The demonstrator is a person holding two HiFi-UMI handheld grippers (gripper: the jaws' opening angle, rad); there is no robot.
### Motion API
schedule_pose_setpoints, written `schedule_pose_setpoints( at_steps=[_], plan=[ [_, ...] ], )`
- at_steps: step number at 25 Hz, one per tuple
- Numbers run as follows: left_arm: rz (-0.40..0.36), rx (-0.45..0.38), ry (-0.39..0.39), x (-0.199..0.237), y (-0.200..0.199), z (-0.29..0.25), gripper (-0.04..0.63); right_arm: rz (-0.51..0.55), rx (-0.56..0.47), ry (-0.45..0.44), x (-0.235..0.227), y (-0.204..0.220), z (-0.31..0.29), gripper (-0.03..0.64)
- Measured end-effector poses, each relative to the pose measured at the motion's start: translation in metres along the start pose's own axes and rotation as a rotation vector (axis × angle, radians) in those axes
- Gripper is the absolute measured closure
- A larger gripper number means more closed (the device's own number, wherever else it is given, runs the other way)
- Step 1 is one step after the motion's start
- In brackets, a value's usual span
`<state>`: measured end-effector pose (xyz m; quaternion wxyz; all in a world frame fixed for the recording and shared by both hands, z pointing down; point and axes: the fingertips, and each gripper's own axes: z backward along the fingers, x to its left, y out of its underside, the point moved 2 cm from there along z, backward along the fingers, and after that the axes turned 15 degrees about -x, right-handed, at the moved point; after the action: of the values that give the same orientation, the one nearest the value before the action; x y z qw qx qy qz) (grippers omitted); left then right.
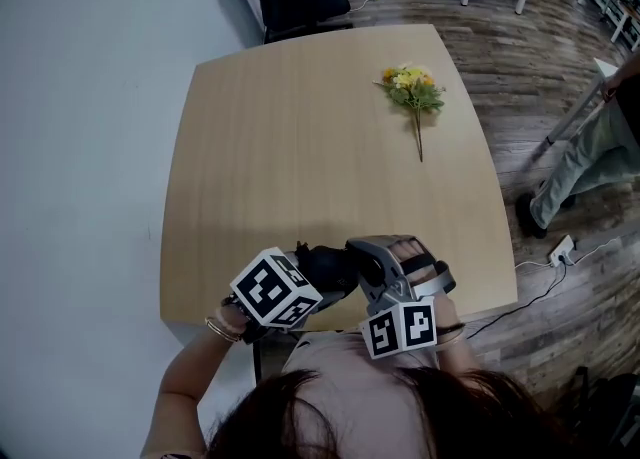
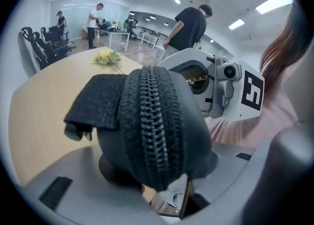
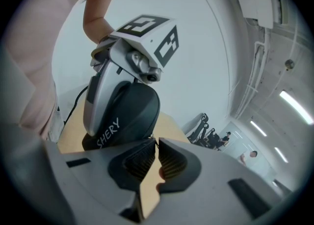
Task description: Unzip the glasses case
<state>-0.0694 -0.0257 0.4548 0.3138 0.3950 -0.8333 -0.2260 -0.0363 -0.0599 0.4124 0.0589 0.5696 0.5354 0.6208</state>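
I am holding the case (image 2: 194, 131) in the left tongs (image 2: 162, 167). The pads are pressing on its two sides, so the jaws are standing partly apart, spread to the case's width. In the left gripper view the zipper (image 2: 156, 121) is facing the camera and running up over the rounded end, its teeth meshed along all the stretch I am seeing. A black fabric tab (image 2: 95, 102) is sticking out from the case toward that view's left.

The right tongs (image 3: 155, 143) are sitting close beside it with the jaws drawn together, the tips meeting right at the case's edge. I am not managing to tell whether anything small is nipped between those tips.

From the head view, both tongs and the case are sitting over the near edge of the tabletop (image 1: 300, 147); I cannot tell whether the case is touching the wood. A sprig of flowers (image 1: 412, 89) is lying well apart, toward the far right corner.
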Motion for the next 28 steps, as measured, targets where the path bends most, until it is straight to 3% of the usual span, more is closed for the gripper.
schedule_pose_setpoints(
  at_steps=[28],
  plan=[
    [-0.067,0.224,0.088,-0.004,0.031,-0.02,0.388,0.141,-0.025,-0.087,0.01,-0.004,0.001,0.594]
  ],
)
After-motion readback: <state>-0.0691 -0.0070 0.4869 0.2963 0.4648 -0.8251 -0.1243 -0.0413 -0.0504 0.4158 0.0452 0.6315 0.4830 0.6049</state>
